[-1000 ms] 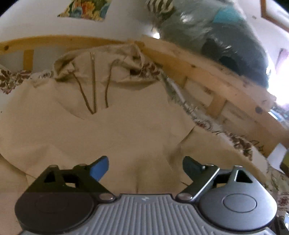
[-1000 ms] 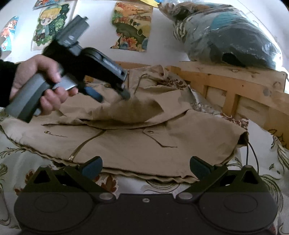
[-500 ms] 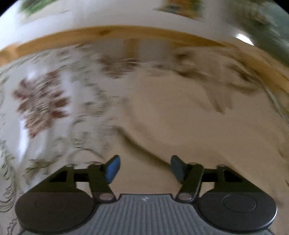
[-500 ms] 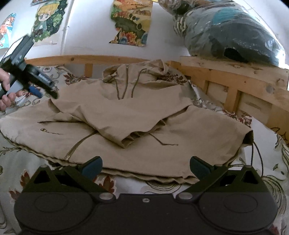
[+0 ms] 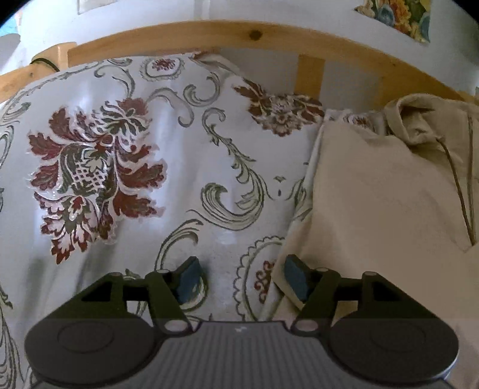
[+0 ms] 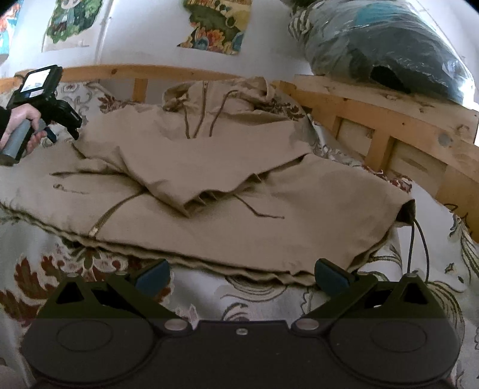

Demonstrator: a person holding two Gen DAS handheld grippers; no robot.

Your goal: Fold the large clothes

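Jaws spread on both grippers, nothing pinched; left gripper (image 5: 239, 279) widening beside the jacket's (image 6: 209, 167) edge on the bed (image 5: 119, 149).
Right gripper (image 6: 241, 276) hovers by the jacket's hem; a shallow one-layer pinch could drag the folded sleeve (image 6: 191, 176) askew.

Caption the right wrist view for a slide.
Beige jacket half folded on floral bedspread; left gripper at its far edge, right gripper open near the hem.

A floral bedspread (image 5: 149, 179) covers the bed inside a wooden bed frame (image 6: 389, 119). Above the frame, cartoon posters (image 6: 214, 27) hang on the wall; a plastic-wrapped bundle (image 6: 389, 45) sits on its right rail.
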